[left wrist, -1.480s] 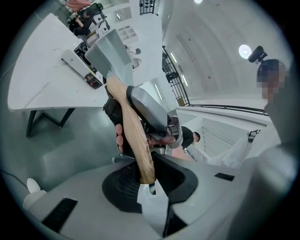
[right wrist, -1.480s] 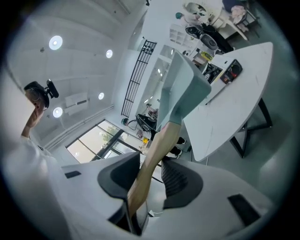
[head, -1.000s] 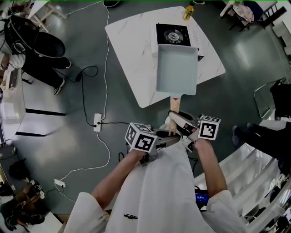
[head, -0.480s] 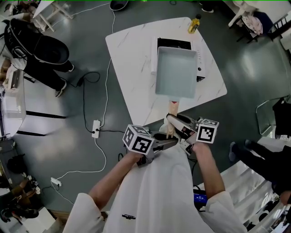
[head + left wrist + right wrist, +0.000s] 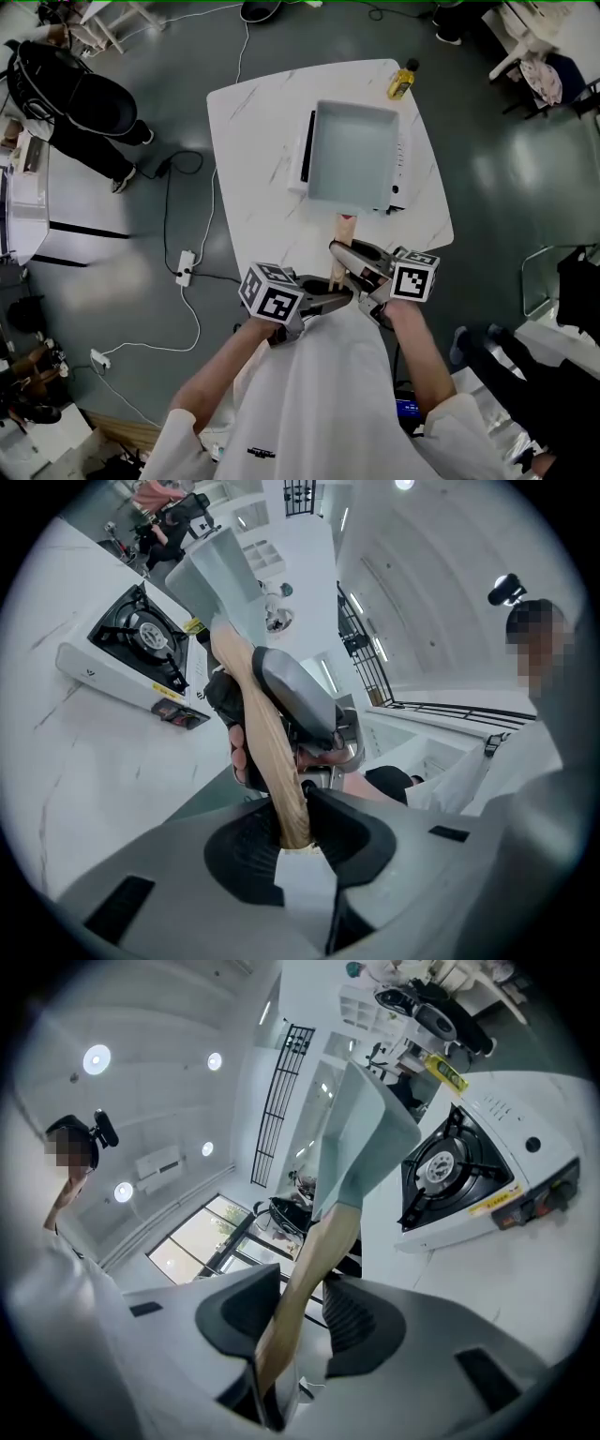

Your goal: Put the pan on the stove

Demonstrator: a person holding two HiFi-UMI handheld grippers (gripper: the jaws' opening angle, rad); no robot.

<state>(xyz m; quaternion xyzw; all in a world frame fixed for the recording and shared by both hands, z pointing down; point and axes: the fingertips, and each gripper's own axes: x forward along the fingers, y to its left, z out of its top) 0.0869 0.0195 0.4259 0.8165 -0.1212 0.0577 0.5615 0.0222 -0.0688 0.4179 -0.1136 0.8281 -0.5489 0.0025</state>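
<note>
The pan point(image 5: 352, 155) is a pale blue-grey rectangular tray with a wooden handle point(image 5: 341, 246). In the head view it hangs over the white portable stove point(image 5: 397, 169) and hides the burner. Both grippers clamp the handle near the table's front edge. My left gripper point(image 5: 323, 302) is shut on the handle's end point(image 5: 267, 733). My right gripper point(image 5: 349, 258) is shut on it a little further up point(image 5: 314, 1269). In the gripper views the pan point(image 5: 361, 1138) stands tilted above the stove point(image 5: 469, 1176), whose burner point(image 5: 141, 639) is bare.
The stove stands on a white marble-look table point(image 5: 253, 141), with a yellow oil bottle point(image 5: 403, 81) at the far right corner. A power strip point(image 5: 185, 267) and cables lie on the floor to the left. A person in black point(image 5: 84, 103) is at the upper left.
The pan has moved forward with both grippers from the table's near edge to above the stove, so that it now covers the burner.
</note>
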